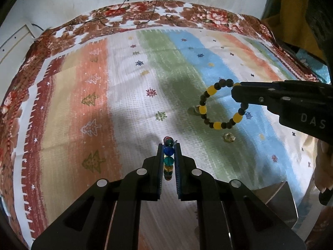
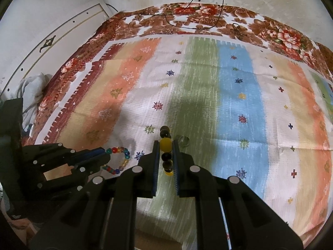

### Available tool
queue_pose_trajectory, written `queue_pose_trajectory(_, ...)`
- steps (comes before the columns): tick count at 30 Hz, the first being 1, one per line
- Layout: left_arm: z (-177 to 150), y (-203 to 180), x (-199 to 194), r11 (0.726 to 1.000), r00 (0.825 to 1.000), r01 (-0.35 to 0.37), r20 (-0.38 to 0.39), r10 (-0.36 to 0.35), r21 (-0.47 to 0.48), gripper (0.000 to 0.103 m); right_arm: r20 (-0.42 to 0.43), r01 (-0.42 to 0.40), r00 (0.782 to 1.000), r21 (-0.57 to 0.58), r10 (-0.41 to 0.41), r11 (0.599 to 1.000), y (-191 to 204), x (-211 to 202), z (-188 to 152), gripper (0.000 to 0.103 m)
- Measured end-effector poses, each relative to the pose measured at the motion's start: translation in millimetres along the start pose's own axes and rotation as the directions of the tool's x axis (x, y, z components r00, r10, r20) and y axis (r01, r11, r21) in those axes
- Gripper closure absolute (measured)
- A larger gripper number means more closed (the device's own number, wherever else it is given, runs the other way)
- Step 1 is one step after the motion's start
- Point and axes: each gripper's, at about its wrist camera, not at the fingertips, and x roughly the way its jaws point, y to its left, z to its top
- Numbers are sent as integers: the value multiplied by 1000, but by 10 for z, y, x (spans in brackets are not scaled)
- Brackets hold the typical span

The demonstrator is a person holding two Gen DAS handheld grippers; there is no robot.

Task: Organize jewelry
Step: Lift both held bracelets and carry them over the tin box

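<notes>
My left gripper [image 1: 168, 145] is shut on a multicoloured bead bracelet [image 1: 168, 158], seen edge-on between the fingers; in the right wrist view the left gripper [image 2: 105, 154] holds that bracelet [image 2: 118, 160] as a ring above the cloth. My right gripper [image 2: 165, 144] is shut on a yellow-and-black bead bracelet [image 2: 165, 145]; in the left wrist view the right gripper [image 1: 237, 93] holds that bracelet [image 1: 220, 104] hanging as a ring. Two small clear rings or earrings lie on the cloth, one at the ring's left [image 1: 194, 110], one below it [image 1: 229, 137].
A striped cloth with snowflake and tree prints [image 1: 129, 95] covers a floral bedspread [image 1: 145, 14]. A black cable [image 2: 187, 23] lies at the far edge by the white wall. A box corner [image 1: 278, 200] sits at the near right.
</notes>
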Motion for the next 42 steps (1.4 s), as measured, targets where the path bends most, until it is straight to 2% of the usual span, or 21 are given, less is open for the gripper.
queue_pose_trajectory(23, -54, -184, -477, 999, 996, 33, 79, -34, 14, 94, 34, -1, 999, 47, -1, 999, -68, -403, -318, 90)
queue_pose_trajectory(42, -164, -368, -842, 996, 987, 70, 139, -75, 46, 94, 111, -31, 993, 39, 27, 999, 13, -891, -514, 90)
